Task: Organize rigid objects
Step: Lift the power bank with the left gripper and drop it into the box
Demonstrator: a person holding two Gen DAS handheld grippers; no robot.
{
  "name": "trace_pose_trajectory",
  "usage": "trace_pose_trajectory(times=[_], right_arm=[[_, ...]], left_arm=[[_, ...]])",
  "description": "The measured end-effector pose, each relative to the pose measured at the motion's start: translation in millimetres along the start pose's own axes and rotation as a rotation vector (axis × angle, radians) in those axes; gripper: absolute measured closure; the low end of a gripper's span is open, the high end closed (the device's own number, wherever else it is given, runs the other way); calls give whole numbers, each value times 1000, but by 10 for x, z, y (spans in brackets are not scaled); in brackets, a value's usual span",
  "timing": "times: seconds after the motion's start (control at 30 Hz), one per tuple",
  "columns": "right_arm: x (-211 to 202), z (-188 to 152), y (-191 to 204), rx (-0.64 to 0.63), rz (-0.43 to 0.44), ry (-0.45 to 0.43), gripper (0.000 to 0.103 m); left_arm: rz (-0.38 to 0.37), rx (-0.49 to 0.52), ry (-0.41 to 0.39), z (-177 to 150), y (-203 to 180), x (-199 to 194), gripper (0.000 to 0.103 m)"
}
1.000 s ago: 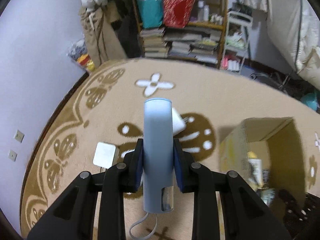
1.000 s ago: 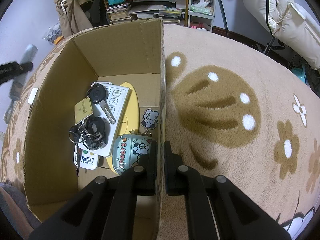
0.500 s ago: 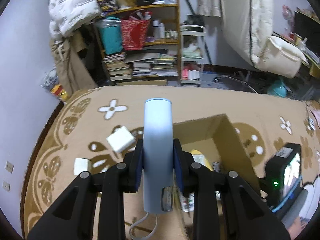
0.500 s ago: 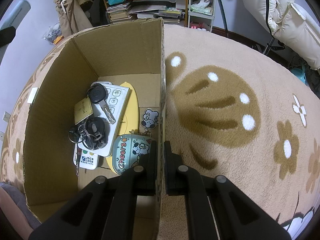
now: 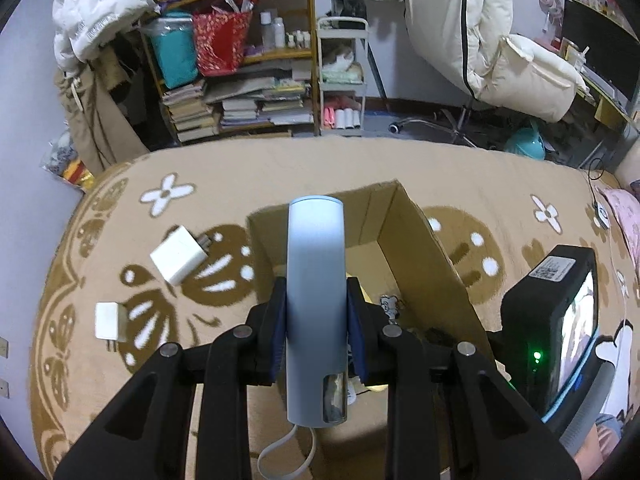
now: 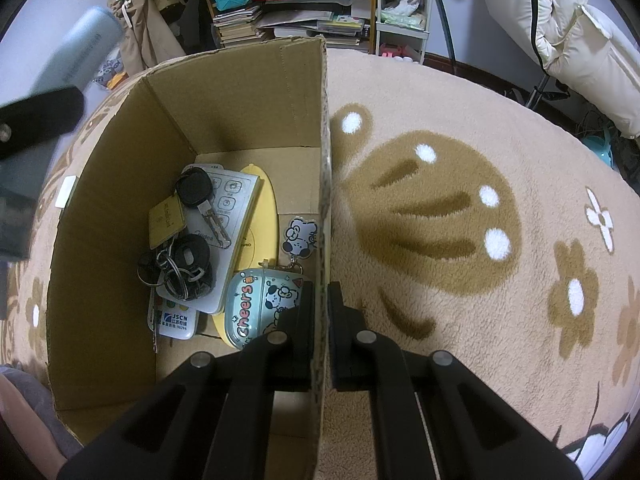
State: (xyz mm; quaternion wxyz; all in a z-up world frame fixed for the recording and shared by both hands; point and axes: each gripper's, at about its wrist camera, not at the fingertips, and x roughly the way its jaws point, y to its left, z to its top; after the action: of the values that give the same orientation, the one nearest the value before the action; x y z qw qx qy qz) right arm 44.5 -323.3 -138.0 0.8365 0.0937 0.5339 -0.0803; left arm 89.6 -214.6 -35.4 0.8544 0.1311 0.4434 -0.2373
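The box (image 6: 240, 92) stood on the rug, its wall pinched by the right tongs (image 6: 320, 308). The left tongs (image 5: 316, 320) clamped the blue cylinder (image 5: 316, 280) mid-body above the box; it appeared rigid, smooth, probably slippery. Two chargers (image 5: 178, 255) lay outside.

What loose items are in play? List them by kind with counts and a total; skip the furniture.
white chargers on the rug: 2
blue-grey cylinder in the left hand-held gripper: 1
Inside the cardboard box:
remotes: 2
key bunch: 1
yellow disc: 1
Cheers case: 1
dog charm: 1
Total: 9
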Motion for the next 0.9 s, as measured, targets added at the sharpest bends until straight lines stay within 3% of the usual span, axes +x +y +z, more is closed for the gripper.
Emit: trace_pose_trajectory(times=[0.57, 0.9], right_arm=[[0, 0, -2, 1, 1, 0, 96], [1, -1, -5, 0, 1, 0, 96]], left_arm=[[-14, 32, 79, -143, -118, 369, 77], [-12, 33, 86, -131, -110, 383, 77]])
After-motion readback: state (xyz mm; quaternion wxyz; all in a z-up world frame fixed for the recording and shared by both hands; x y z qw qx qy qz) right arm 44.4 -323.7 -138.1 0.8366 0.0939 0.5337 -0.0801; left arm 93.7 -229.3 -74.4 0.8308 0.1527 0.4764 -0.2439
